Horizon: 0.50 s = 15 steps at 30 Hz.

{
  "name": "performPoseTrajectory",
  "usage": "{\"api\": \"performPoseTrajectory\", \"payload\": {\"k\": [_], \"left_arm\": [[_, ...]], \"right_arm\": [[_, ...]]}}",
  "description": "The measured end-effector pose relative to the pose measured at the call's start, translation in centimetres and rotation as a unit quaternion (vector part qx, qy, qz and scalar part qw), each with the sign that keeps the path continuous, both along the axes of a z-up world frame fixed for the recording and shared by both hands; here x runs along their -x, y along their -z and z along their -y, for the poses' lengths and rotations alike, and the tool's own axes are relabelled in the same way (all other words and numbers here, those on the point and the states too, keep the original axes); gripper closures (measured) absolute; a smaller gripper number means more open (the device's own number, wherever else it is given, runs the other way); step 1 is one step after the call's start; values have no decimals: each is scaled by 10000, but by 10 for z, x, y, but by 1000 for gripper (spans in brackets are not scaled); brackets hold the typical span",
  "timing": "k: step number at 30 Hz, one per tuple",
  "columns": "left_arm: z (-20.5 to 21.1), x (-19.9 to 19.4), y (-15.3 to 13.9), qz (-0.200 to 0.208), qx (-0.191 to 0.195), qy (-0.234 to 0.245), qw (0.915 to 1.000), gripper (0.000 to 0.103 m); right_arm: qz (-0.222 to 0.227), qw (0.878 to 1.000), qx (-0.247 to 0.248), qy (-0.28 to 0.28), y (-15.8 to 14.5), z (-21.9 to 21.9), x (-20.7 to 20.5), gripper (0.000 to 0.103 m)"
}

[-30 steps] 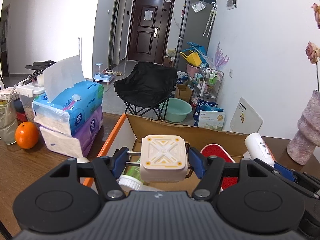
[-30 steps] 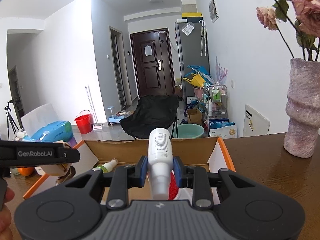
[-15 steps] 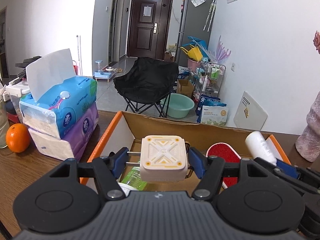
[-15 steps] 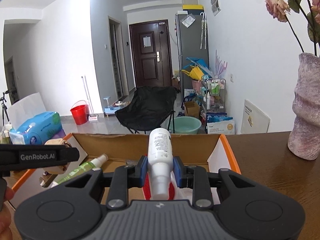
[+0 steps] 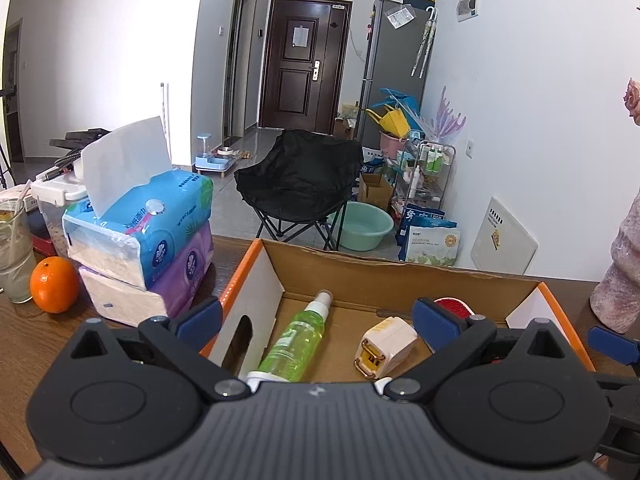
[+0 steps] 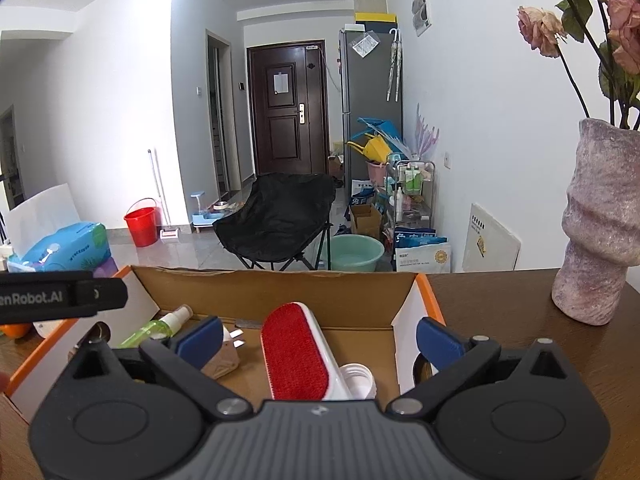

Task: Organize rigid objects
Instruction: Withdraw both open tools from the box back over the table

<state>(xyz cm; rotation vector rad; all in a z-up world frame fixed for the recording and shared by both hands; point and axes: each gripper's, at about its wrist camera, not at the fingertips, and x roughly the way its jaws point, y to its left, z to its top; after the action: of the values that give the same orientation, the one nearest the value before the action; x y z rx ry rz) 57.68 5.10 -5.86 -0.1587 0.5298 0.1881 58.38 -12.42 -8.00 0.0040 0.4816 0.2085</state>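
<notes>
**Both tongs released over the box**

Left gripper (image 5: 316, 316) and right gripper (image 6: 318, 334) gape empty above the orange-edged cardboard box (image 5: 384, 276). Inside, the green plastic spray bottle (image 5: 298, 340) lies nozzle away; the cream square charger (image 5: 384, 346) lies tilted beside it, and the red-faced lint brush (image 6: 296, 354) runs lengthwise front to back.

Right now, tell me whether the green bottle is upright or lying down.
Lying down: the green bottle rests lengthwise on the box floor, nozzle toward the far wall.

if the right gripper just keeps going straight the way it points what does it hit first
Most likely the red lint brush, which lies in the cardboard box directly between the open fingers of the right gripper. Past it stands the box's far wall; depth is hard to judge here.
</notes>
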Motion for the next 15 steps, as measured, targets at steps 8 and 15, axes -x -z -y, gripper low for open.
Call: {"api": "performPoseTrajectory", "payload": {"k": [8, 15], "left_arm": [[-3, 5, -1, 6, -13, -22, 10000, 0], [-5, 14, -6, 64, -33, -11, 10000, 0]], "right_arm": [[5, 10000, 12, -7, -1, -1, 0, 0], [65, 10000, 55, -41, -3, -3, 9, 0]]}}
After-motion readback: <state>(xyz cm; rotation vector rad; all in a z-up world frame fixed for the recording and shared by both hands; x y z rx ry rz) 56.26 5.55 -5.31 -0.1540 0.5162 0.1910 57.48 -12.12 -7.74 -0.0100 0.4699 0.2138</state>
